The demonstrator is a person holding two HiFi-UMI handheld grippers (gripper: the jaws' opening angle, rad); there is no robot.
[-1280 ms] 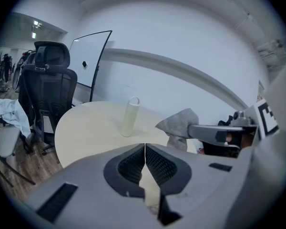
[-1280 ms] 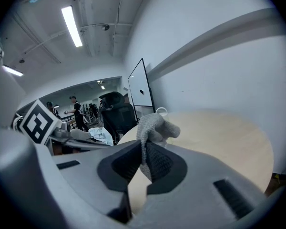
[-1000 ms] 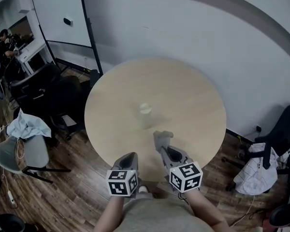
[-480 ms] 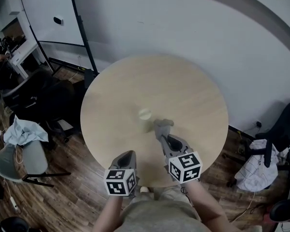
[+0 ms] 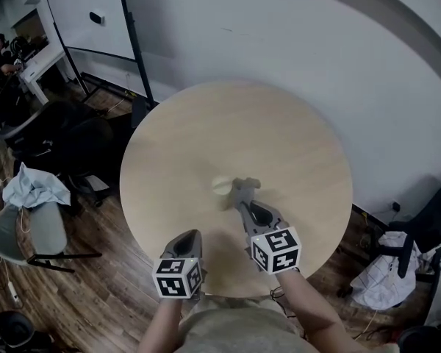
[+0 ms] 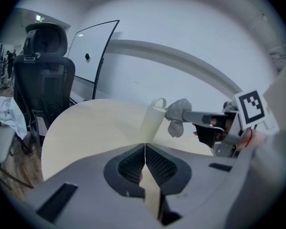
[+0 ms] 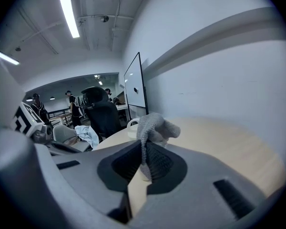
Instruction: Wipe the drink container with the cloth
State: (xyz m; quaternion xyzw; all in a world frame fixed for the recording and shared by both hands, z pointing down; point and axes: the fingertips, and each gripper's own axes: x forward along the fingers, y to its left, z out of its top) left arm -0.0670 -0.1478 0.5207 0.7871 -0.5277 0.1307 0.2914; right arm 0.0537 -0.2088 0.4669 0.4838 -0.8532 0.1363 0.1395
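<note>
Head view down onto round pale wooden table (image 5: 279, 123) — pale cylindrical drink container with loop handle (image 5: 221, 189) upright near the middle. Right gripper (image 5: 242, 199) clamped on bunched grey knitted cloth (image 5: 247, 186), held just beside container's top, seemingly to begin wiping. Left gripper (image 5: 190, 235) closed on nothing, near table edge — not steadying. No readable label anywhere

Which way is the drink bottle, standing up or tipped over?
Standing up. The drink container rests on its base on the table, looped lid pointing up; the cloth hangs beside its top.
</note>
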